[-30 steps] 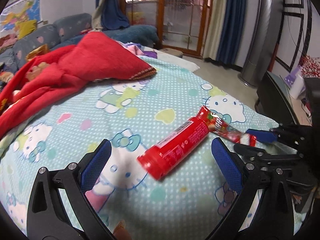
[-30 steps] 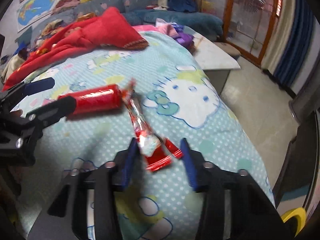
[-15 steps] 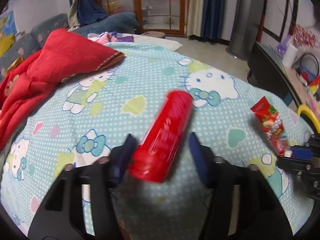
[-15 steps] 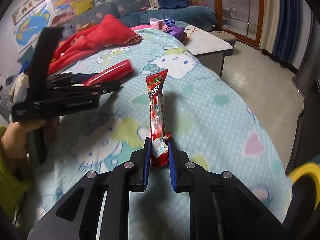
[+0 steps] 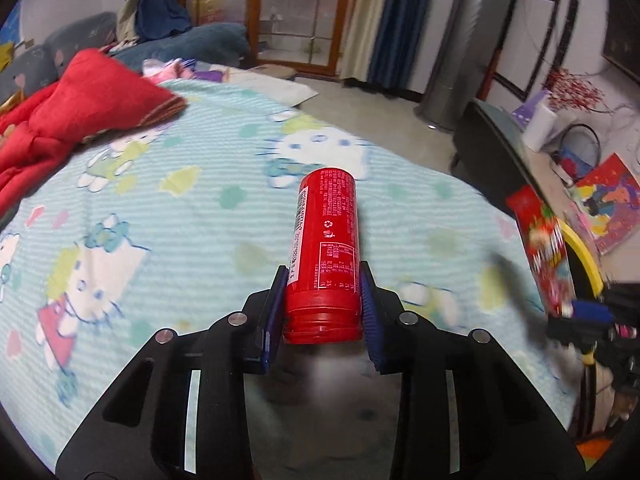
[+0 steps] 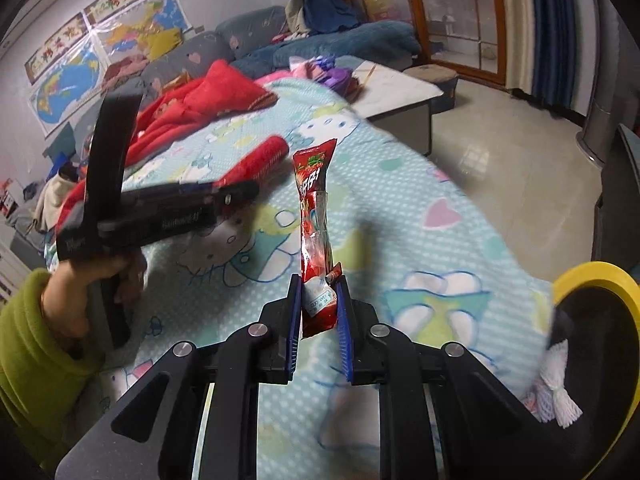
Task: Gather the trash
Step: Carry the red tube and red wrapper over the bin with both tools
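The left gripper [image 5: 323, 312] was clamped on the capped end of a red tube [image 5: 326, 248]. The tube's long axis ran straight out ahead along the fingers, and it was lifted above the cartoon-print bedspread [image 5: 160, 216]. The right gripper [image 6: 319, 320] pinched the bottom end of a long red snack wrapper [image 6: 316, 216], which stood up and away from the jaws, also off the bed.

The relation the next move likely turned on: a yellow-rimmed bin [image 6: 592, 280] sat just off the bed's edge, to the right of the right gripper. That made the wrapper the nearer piece of trash, while the tube had farther to cross.

1 second earlier, both pieces lay on the bedspread, with the left jaws spread wide around the tube and the right jaws loose about the wrapper. Since then the left jaws had been closing onto the tube, and both items had come up off the bed.
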A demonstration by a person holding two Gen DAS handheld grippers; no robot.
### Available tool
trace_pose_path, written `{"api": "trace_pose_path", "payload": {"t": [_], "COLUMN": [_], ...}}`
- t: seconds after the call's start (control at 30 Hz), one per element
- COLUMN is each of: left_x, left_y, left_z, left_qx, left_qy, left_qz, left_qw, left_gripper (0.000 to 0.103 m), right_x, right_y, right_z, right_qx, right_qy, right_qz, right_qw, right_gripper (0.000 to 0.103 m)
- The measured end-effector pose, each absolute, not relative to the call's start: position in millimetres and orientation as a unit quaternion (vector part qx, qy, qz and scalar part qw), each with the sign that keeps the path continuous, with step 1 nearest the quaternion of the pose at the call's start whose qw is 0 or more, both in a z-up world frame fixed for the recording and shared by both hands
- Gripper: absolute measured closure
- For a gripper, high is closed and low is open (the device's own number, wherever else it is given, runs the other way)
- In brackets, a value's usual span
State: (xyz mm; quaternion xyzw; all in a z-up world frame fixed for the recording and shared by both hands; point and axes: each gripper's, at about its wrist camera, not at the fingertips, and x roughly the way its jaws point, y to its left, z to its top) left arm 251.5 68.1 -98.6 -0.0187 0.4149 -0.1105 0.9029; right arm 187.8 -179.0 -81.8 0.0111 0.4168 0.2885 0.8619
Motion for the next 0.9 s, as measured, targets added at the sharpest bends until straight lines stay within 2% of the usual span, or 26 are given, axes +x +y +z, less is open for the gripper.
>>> {"api": "trace_pose_path", "payload": {"t": [0.9], "left_x": [191], "left_y": [-43], "left_z": [-56], "left_qx": [-0.018], "left_qy": [0.358], "left_qz": [-0.21], "left_qw": [0.909], "left_gripper": [0.076], "right_x": [150], "right_y": [-305], "right_z": [-72], "right_qx": [0.05], "right_qy": [0.376], "right_qz": [0.16], "right_qw": [0.911], "right_gripper": [0.087]}}
